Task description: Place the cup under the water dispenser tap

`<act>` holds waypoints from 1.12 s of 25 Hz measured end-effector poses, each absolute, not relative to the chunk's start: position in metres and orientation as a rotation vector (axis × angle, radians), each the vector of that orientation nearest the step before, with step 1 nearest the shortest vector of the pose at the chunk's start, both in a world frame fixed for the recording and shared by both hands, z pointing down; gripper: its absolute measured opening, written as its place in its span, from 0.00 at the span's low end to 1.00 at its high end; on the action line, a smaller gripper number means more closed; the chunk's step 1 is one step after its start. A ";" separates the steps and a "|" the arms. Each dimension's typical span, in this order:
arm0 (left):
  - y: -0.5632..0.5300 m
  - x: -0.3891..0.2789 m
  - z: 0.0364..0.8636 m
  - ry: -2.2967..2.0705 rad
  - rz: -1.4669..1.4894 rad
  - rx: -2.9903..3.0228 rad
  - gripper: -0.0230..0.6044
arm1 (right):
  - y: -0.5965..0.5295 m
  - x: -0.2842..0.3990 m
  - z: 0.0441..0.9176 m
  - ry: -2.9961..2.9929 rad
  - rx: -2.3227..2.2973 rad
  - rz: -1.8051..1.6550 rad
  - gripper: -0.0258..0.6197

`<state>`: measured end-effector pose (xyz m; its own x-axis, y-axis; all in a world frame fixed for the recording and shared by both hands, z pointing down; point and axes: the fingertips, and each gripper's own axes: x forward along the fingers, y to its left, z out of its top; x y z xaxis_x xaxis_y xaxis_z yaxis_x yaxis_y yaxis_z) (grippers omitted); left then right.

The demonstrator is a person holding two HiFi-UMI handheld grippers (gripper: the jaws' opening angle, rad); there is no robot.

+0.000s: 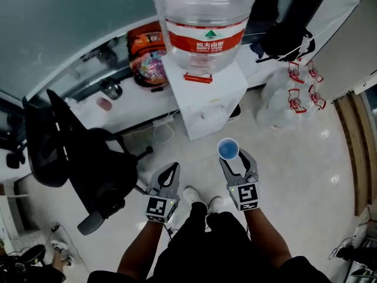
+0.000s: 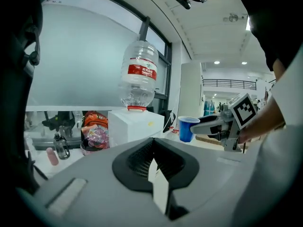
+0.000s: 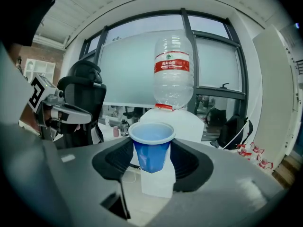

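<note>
A blue paper cup (image 1: 228, 148) stands upright between the jaws of my right gripper (image 1: 230, 156), which is shut on it; in the right gripper view the cup (image 3: 151, 148) fills the middle. The white water dispenser (image 1: 206, 102) stands just ahead of the cup, with a large clear bottle (image 1: 204, 22) upside down on top. Its tap does not show clearly. My left gripper (image 1: 172, 170) hangs to the left, shut and holding nothing. From the left gripper view the cup (image 2: 188, 128) and the dispenser (image 2: 135, 126) both show ahead.
A black office chair (image 1: 76, 152) stands to the left. Behind the dispenser runs a white desk (image 1: 118, 114) with an orange bag (image 1: 147, 46). Clear empty bottles with red handles (image 1: 294, 93) sit on the floor at the right. The person's shoes (image 1: 200, 199) are below the grippers.
</note>
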<state>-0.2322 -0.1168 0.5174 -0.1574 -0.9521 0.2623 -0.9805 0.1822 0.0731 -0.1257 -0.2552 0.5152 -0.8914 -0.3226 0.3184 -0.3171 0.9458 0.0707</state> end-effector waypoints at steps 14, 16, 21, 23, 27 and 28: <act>-0.162 -0.257 0.600 -2.328 0.103 1.696 0.07 | -0.287 -0.186 0.614 -2.780 0.355 -0.011 0.42; -0.173 -0.257 0.609 -2.363 0.093 1.703 0.07 | -0.292 -0.192 0.629 -2.782 0.326 -0.036 0.42; -0.188 -0.263 0.642 -2.393 0.094 1.671 0.07 | -0.299 -0.206 0.668 -2.765 0.254 -0.146 0.42; -0.192 -0.266 0.658 -2.403 0.100 1.663 0.07 | -0.303 -0.211 0.688 -2.757 0.240 -0.153 0.42; -0.198 -0.272 0.691 -2.422 0.108 1.659 0.07 | -0.311 -0.221 0.721 -2.774 0.231 -0.141 0.42; -0.200 -0.273 0.699 -2.428 0.111 1.656 0.07 | -0.313 -0.224 0.729 -2.778 0.230 -0.142 0.42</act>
